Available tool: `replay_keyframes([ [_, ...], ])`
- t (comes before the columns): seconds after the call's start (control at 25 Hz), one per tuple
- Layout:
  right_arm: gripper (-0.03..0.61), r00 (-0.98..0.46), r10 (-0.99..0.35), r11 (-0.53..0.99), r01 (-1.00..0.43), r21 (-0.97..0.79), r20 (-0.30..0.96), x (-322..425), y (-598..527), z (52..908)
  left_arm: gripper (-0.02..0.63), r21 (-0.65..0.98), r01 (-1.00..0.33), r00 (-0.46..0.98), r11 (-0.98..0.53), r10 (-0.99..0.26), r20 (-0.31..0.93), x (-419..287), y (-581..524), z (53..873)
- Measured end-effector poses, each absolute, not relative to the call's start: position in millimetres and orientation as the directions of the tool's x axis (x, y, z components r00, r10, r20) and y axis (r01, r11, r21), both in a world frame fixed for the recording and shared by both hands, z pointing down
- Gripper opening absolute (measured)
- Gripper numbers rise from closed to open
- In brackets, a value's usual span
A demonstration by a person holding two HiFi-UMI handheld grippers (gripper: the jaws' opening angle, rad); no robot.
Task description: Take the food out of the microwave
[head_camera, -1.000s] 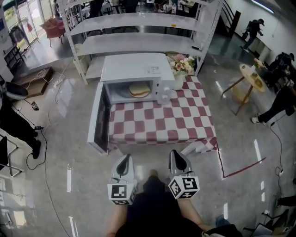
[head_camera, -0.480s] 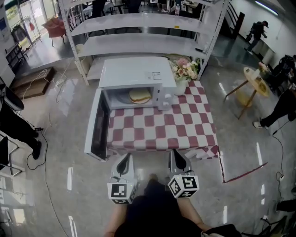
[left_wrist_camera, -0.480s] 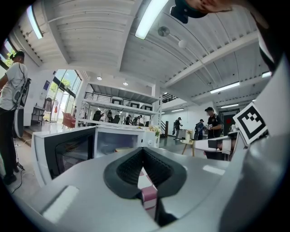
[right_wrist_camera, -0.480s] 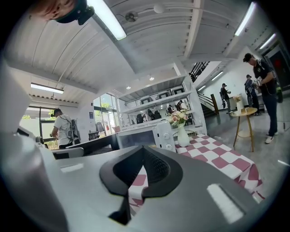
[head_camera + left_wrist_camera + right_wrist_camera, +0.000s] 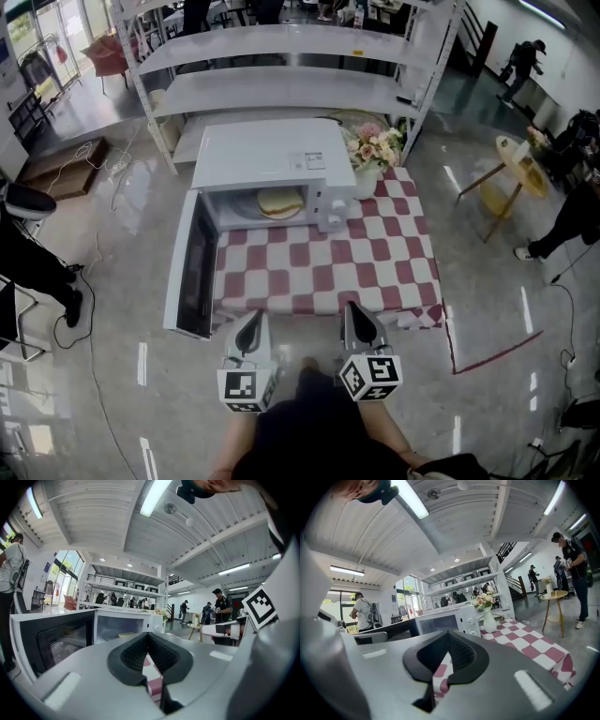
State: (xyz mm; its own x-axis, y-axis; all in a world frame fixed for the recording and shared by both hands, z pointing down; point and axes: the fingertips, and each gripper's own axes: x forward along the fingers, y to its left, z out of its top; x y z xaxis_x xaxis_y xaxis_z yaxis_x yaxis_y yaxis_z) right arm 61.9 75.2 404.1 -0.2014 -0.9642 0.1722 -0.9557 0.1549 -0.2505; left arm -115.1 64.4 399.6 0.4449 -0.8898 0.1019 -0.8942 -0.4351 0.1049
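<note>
Seen from the head view, the food (image 5: 279, 200) is a pale, flat, bread-like piece lying inside the open microwave (image 5: 267, 155). The oven's white top cuts off its rear edge, and what it rests on is hard to make out. In the left gripper view it is only a pale sliver (image 5: 125, 633) low in the cavity, just above the jaws; in the right gripper view it cannot be picked out at all. The food lies flat with its longer side running left to right across the cavity, whose opening faces the person. The microwave door (image 5: 187, 267) hangs wide open on the left, reaching past the left edge of the table (image 5: 375, 267), which wears a red and white checked cloth. A vase of pink flowers (image 5: 373, 150) stands just right of the microwave, and white shelving (image 5: 281, 89) rises behind it. The left gripper (image 5: 250, 328) and right gripper (image 5: 357, 321) hang side by side at the table's near edge, well apart from the food, each with its jaws closed together on nothing. A small round wooden side table (image 5: 514, 159) and several people stand off to the right; another person's legs are cut off at the left edge.
</note>
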Motion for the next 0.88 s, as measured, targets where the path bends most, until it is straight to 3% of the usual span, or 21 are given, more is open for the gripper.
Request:
replay_keyframes([
  [0.88,0.0,-0.254,-0.949,0.202,-0.944,-0.262,0.185,97,-13,417,0.011,0.092,-0.907,0.421,-0.412,-0.9,0.117,-75,-13,407],
])
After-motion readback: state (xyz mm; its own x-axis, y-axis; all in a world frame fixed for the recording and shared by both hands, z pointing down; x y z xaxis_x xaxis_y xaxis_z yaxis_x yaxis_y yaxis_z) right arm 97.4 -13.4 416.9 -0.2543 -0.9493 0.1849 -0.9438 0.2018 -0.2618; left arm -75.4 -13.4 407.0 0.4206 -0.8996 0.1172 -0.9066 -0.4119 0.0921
